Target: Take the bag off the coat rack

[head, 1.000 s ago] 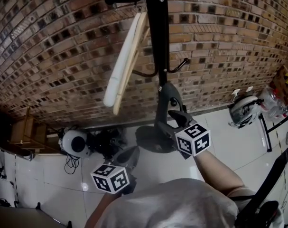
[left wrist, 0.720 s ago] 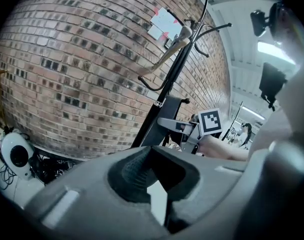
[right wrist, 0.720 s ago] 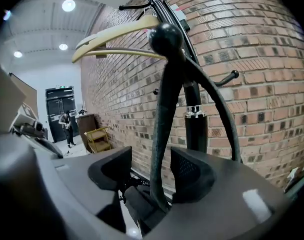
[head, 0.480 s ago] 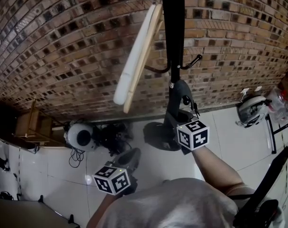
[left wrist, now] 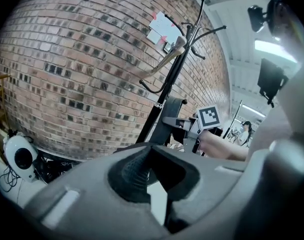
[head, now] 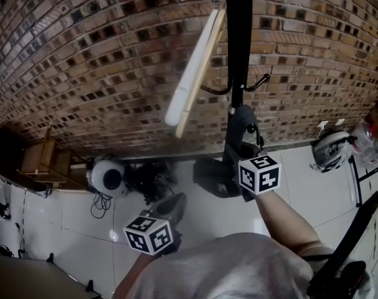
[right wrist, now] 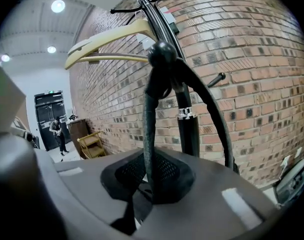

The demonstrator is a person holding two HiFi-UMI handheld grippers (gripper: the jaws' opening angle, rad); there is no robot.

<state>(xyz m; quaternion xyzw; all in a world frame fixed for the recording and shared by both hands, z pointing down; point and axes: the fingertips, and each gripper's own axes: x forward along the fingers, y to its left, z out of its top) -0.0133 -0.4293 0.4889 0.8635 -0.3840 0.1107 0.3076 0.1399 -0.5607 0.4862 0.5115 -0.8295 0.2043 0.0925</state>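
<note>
A dark bag hangs by its strap from a lower hook of the black coat rack, against the brick wall. My right gripper is raised to the bag. Its jaws are closing, and the pads pinch the bag's strap, which runs up from them to the hook's knob. A cream wooden hanger hangs from the rack's top, left of the pole. My left gripper is held low and left of the rack, shut with nothing in it.
The rack's round base stands on white floor tiles. A white round appliance with cables lies to its left, beside a wooden shelf. Another white appliance sits at the right. A person stands far off by a door.
The right gripper's jaws, wide apart a second ago, have come together on the bag's strap. The rack and bag sit further right in the head view. The left gripper has barely moved.
</note>
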